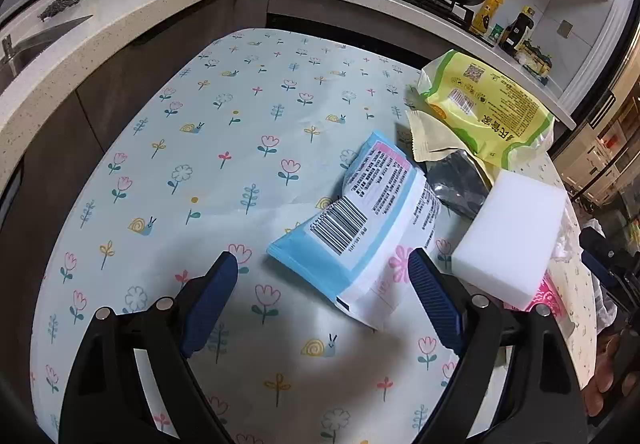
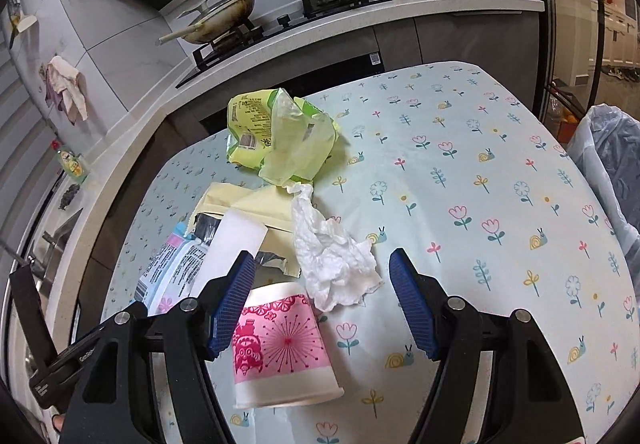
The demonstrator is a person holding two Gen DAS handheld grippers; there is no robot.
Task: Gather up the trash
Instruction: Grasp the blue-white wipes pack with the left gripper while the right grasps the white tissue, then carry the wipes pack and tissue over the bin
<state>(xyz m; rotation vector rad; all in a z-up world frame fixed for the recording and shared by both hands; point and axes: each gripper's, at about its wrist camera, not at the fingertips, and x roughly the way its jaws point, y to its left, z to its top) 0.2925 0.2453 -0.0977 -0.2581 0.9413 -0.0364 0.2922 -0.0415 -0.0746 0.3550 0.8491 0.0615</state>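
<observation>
Nothing looks collected yet. On the desk (image 1: 168, 147), left to right, lie the blue packet (image 1: 352, 219), white sponge (image 1: 516, 240), paper cup (image 2: 280, 344) and crumpled tissue (image 2: 336, 260). Left tongs (image 1: 324, 284) and right tongs (image 2: 322, 284) gape empty; the lined bin (image 2: 612, 155), perhaps empty, waits rightmost.

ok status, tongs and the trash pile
Left tongs open over blue packet. Right tongs open, astride paper cup and tissue. White sponge crowds packet.

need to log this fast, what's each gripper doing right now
left gripper: open, holding nothing, above the blue packet
right gripper: open, holding nothing, over the paper cup
</observation>
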